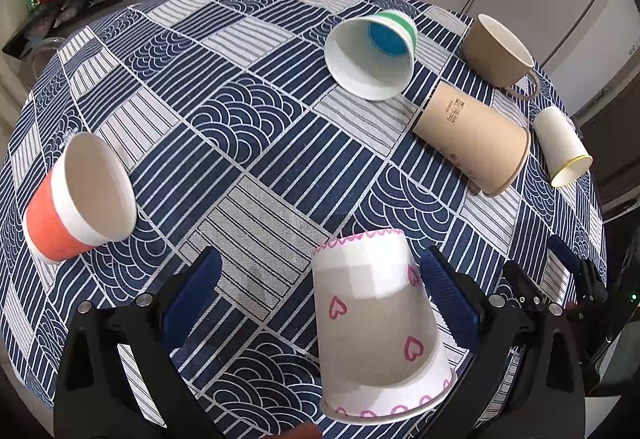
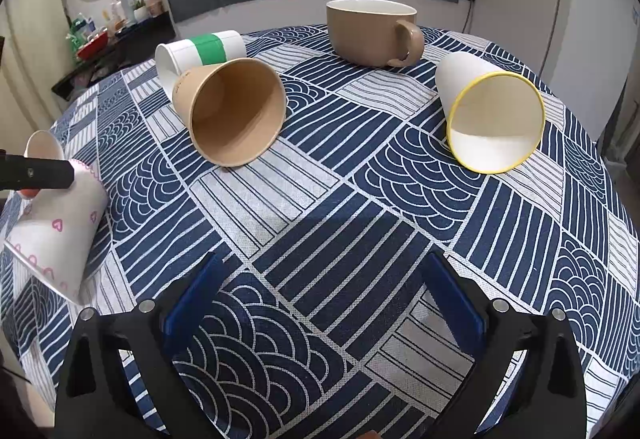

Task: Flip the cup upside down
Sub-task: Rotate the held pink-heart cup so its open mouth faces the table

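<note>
Heart-print cup (image 1: 380, 323) inverted between left jaws; yellow-rimmed cup's (image 2: 496, 123) mouth right-view only.

A round table (image 2: 360, 239) carries everything, covered by a navy-and-white patchwork cloth (image 1: 248, 143) of stripes and scallop arcs. The heart-printed paper cup (image 1: 380, 327) stands on it mouth down — rim on the cloth, base up. An orange-and-white cup (image 1: 76, 199) lies on its side near the left edge, well apart from the rest. Toward the far side a white cup with a green band (image 1: 372, 55) lies tipped over, and just beside it a kraft-brown paper cup (image 2: 232, 111) also lies on its side. A tan ceramic mug (image 2: 372, 31) stands upright — handle to the right. Near it a yellow-rimmed white cup (image 2: 492, 115) lies on its side.
</note>
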Demonstrator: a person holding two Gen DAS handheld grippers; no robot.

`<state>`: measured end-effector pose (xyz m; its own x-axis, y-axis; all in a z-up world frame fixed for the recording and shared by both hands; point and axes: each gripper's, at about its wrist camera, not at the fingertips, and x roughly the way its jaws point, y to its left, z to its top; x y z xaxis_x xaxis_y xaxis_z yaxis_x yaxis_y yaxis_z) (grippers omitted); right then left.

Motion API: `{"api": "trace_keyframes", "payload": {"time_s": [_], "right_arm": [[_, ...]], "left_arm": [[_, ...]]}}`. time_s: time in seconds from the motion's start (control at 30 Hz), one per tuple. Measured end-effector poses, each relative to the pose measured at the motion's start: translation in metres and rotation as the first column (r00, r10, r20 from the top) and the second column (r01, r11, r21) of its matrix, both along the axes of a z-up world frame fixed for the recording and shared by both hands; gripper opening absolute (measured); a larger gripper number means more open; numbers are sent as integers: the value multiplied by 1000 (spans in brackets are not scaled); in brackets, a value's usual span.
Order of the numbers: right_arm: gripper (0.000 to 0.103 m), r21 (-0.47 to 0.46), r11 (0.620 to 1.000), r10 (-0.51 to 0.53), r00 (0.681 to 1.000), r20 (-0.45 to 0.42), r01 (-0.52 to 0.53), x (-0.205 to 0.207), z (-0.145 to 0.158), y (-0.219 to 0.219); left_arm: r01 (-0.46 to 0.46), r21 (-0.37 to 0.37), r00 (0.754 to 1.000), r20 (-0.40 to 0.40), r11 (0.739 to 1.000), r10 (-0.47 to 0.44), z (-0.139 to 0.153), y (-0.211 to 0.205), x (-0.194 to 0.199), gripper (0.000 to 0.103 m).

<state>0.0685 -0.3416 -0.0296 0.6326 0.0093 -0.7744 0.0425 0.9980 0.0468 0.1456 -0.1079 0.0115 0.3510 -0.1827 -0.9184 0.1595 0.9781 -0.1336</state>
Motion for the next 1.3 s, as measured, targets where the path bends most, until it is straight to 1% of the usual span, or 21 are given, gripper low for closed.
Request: {"api": "trace_keyframes", "payload": {"time_s": [0.17,0.27,0.33,0.37,0.43,0.47,0.5,0.53,0.63,0.73,0.8,0.87,1.0,1.17,1.3], "right_arm": [[96,8,1000,3,1000,5,-3,-1,1,-1],[96,11,1000,3,1000,6,-3,-1,1,-2],[96,9,1000,4,1000,7,-4,-1,1,-1],[96,9,1000,5,1000,7,-5,-2,1,-1],[95,4,1000,7,1000,6,-7,-2,1,0],[95,3,1000,11,1000,7,-11,-2,1,1],[95,2,1000,14,1000,9,-14,-3,2,1],[95,-2,1000,14,1000,13,-14,-4,2,2],[95,-15,1000,9,1000,26,-9,-5,4,3],[95,-26,1000,9,1000,26,-8,-5,4,4],[95,-33,999,10,999,36,-8,-6,5,5],[95,-41,999,6,999,54,-4,-8,7,5],[95,-52,999,-2,998,61,5,-9,8,5],[95,-61,998,0,998,64,4,-10,9,6],[95,-67,998,0,998,64,4,-10,9,8]], "left_arm": [[1,-4,1000,-21,1000,-2,-4,-5,3,97],[15,-13,999,-50,1000,-16,-9,-9,4,96],[16,-27,998,-66,1000,-17,-11,-10,6,89],[19,-34,997,-71,999,-21,-12,-11,6,87],[30,-47,997,-71,998,-33,-11,-13,6,76],[36,-49,997,-69,998,-39,-10,-14,5,74],[39,-50,997,-66,998,-43,-10,-15,5,67],[41,-50,997,-62,998,-45,-9,-16,4,64],[48,-46,998,-48,998,-50,-9,-16,4,63],[48,-59,998,-44,997,-51,-8,-13,4,63],[46,-57,999,-21,997,-47,-5,-11,3,62],[47,-44,999,18,998,-46,0,-10,0,62],[59,-33,995,82,998,-56,12,-9,-4,61],[68,11,980,188,998,-68,23,-14,-13,61],[70,49,960,268,996,-81,29,-16,-22,61]]}}
